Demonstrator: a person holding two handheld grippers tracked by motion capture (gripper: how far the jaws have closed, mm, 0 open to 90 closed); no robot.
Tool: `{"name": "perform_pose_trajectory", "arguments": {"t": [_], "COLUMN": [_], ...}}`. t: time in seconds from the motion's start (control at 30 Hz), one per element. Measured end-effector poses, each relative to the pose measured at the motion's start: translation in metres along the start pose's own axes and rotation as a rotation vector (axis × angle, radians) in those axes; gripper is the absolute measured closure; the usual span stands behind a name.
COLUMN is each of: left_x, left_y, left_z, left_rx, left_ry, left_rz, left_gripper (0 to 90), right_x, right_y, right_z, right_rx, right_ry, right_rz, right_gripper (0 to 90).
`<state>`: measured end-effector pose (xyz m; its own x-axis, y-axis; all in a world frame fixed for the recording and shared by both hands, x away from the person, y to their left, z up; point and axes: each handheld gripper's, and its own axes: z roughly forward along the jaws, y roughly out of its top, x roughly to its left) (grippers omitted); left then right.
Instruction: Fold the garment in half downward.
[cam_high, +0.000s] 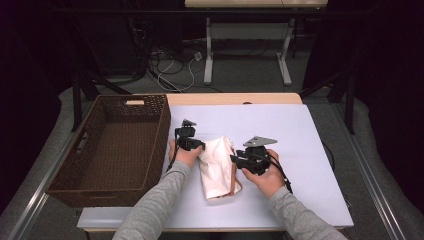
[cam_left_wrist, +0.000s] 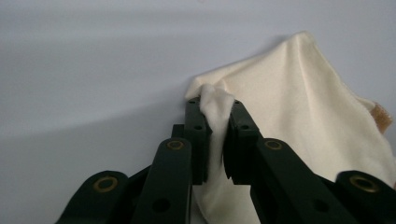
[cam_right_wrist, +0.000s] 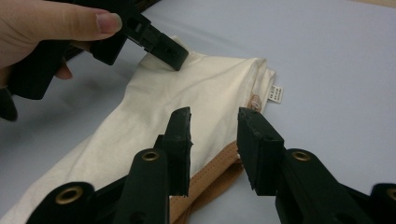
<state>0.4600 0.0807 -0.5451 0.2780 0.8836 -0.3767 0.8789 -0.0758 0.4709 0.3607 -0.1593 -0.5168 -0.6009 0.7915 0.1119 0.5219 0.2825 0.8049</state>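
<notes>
A cream folded cloth (cam_high: 216, 167) with a tan strip along one edge lies on the pale table, between my two hands. My left gripper (cam_left_wrist: 215, 108) is shut on a pinched fold of the cloth (cam_left_wrist: 289, 107) at its left edge, and that corner is lifted a little. The same gripper (cam_right_wrist: 164, 50) shows at the upper left of the right gripper view, held by a hand. My right gripper (cam_right_wrist: 214, 122) is open just above the cloth's (cam_right_wrist: 187, 93) right side, near the tan strip (cam_right_wrist: 212, 175) and a small white label (cam_right_wrist: 277, 94). From above, the right gripper (cam_high: 239, 160) sits at the cloth's right edge.
A large brown wicker basket (cam_high: 150, 150) stands on the left part of the table, close to my left hand. The pale table top (cam_high: 295, 130) stretches to the right and behind the cloth. A desk frame and cables stand on the floor beyond.
</notes>
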Motion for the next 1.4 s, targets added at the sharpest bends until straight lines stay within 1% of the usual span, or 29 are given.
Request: {"name": "perform_pose_trajectory", "arguments": {"t": [0.07,0.1,0.17,0.23,0.27,0.3,0.33,0.37,0.4,0.47,0.5,0.57,0.6,0.77,0.83,0.87,0.93,1.0,1.07,1.17,1.2,1.23,1.3,1.33,1.4], "left_x": [0.000,-0.001,-0.002,-0.002,-0.002,-0.002,-0.002,-0.003,-0.003,-0.003,-0.003,-0.003,-0.003,-0.002,-0.002,0.000,0.001,0.003,0.005,0.006,0.007,0.008,0.008,0.008,0.009], "left_y": [0.002,0.003,0.005,0.008,0.010,0.010,0.013,0.014,0.015,0.017,0.018,0.020,0.021,0.025,0.026,0.027,0.028,0.029,0.030,0.031,0.031,0.031,0.031,0.032,0.032], "left_z": [0.000,-0.001,-0.001,-0.002,-0.002,-0.002,-0.003,-0.003,-0.003,-0.003,-0.003,-0.002,-0.002,-0.003,-0.003,-0.004,-0.004,-0.005,-0.005,-0.003,-0.002,-0.002,0.000,0.000,-0.001], "left_rx": [0.012,0.012,0.020,0.017,0.017,0.017,0.018,0.015,0.018,0.016,0.020,0.017,0.014,0.015,0.009,0.012,0.006,0.002,0.000,-0.002,-0.001,0.001,0.003,0.002,0.000], "left_ry": [-0.004,-0.002,-0.004,-0.007,-0.009,-0.009,-0.010,-0.008,-0.002,-0.007,-0.006,-0.004,-0.009,-0.010,-0.012,-0.013,-0.011,-0.002,-0.006,-0.006,-0.005,-0.003,-0.005,-0.007,-0.012], "left_rz": [0.007,0.008,0.017,0.015,0.021,0.021,0.022,0.018,0.030,0.020,0.028,0.028,0.026,0.042,0.035,0.041,0.035,0.041,0.037,0.046,0.050,0.057,0.056,0.054,0.052], "left_gripper": [83.3,83.7,83.9,84.1,84.2,84.2,84.2,84.3,84.3,84.3,84.3,84.3,84.3,84.4,84.4,84.4,84.4,84.4,84.3,84.4,84.4,84.4,84.4,84.4,84.4], "right_x": [0.001,0.001,0.004,0.006,0.007,0.007,0.009,0.010,0.011,0.012,0.013,0.015,0.015,0.021,0.024,0.026,0.030,0.034,0.038,0.043,0.045,0.047,0.050,0.051,0.052], "right_y": [0.000,0.000,0.000,0.000,0.000,0.000,0.000,0.000,0.000,0.000,0.001,0.001,0.002,0.006,0.007,0.008,0.009,0.010,0.011,0.014,0.015,0.015,0.016,0.016,0.016], "right_z": [0.000,0.001,0.000,0.000,0.001,0.001,0.000,0.000,0.000,-0.001,-0.001,0.000,0.001,0.003,0.004,0.004,0.006,0.006,0.006,0.006,0.006,0.006,0.006,0.006,0.008], "right_rx": [0.000,-0.006,-0.007,-0.006,-0.005,-0.005,-0.016,-0.014,-0.018,-0.028,-0.037,-0.024,-0.013,0.009,0.022,0.023,0.045,0.063,0.048,0.038,0.038,0.050,0.065,0.072,0.096], "right_ry": [0.014,0.010,0.009,0.023,0.034,0.034,0.063,0.066,0.064,0.081,0.082,0.079,0.086,0.111,0.123,0.131,0.139,0.147,0.138,0.151,0.153,0.149,0.150,0.137,0.128], "right_rz": [-0.016,-0.042,-0.070,-0.090,-0.095,-0.095,-0.114,-0.119,-0.128,-0.143,-0.157,-0.180,-0.198,-0.240,-0.264,-0.277,-0.301,-0.319,-0.367,-0.397,-0.398,-0.402,-0.415,-0.414,-0.433], "right_gripper": [64.1,63.6,61.9,60.8,59.5,59.5,58.1,57.7,56.2,53.4,51.1,49.2,48.6,46.9,46.5,45.5,42.2,39.6,38.4,37.0,36.5,36.1,34.1,33.3,31.3]}}
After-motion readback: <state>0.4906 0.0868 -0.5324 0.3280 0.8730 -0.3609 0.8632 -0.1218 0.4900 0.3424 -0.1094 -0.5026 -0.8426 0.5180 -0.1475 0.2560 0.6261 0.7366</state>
